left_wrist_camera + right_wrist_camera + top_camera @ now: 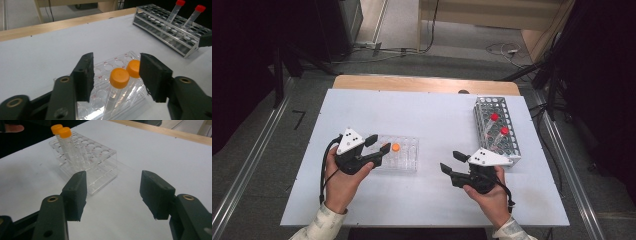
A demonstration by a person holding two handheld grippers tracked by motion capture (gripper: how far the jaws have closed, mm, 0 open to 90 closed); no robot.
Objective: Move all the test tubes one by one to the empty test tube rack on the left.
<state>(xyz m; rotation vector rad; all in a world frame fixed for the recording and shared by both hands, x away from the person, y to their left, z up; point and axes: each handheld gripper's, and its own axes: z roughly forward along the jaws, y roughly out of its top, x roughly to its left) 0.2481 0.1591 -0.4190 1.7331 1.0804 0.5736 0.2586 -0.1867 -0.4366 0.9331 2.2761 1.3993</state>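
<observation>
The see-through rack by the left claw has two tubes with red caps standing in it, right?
Not quite. The two tubes standing in the see-through rack by the left claw have orange caps, as the left gripper view shows. The red-capped tubes stand in the metal rack farther off.

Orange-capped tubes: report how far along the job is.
Done: two orange-capped tubes stand in the clear rack. In hand: nothing; the left gripper is open around the nearer tube, its fingers off it, and the right gripper is open. Left: two red-capped tubes wait in the metal rack.
</observation>
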